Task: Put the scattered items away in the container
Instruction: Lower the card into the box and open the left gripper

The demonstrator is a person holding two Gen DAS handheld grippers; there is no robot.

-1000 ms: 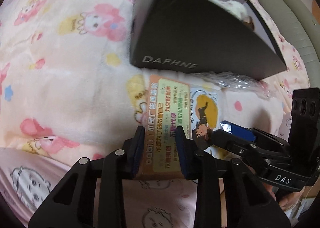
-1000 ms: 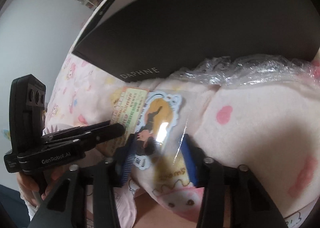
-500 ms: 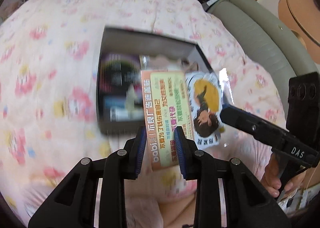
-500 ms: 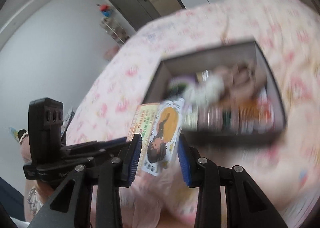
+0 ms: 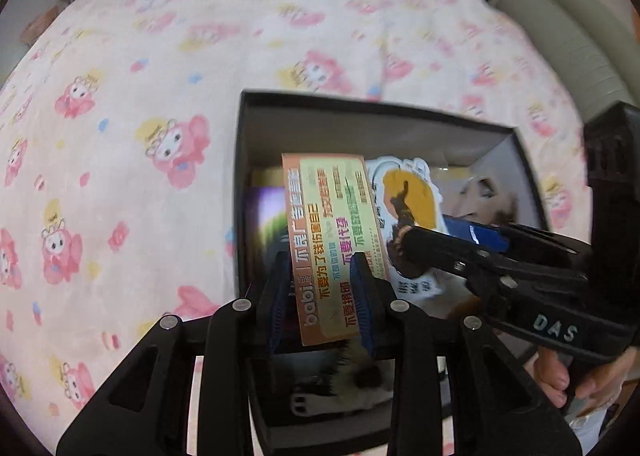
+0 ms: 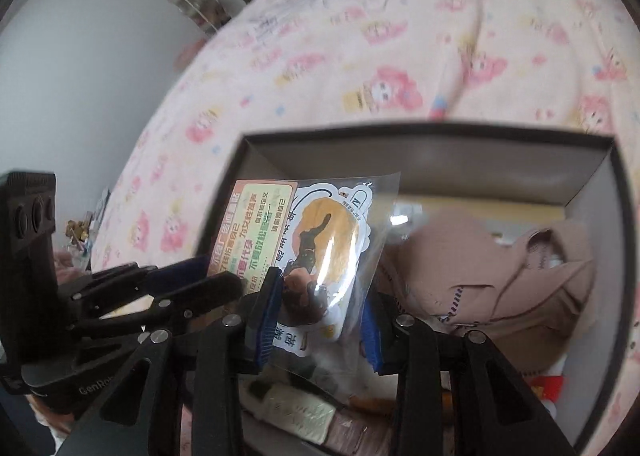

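Left gripper (image 5: 322, 288) pinches the orange card (image 5: 334, 240) by its lower edge, right gripper (image 6: 318, 320) pinches the clear sleeve w/ sticker (image 6: 328, 244), both over the box (image 5: 360, 111) near its left wall; prob. light, thin, floppy, slick plastic.

box (image 5: 404, 111) contents blurred, partly hidden

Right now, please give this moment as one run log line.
left gripper: shut on orange card | right gripper: shut on sticker sleeve | both: over open box
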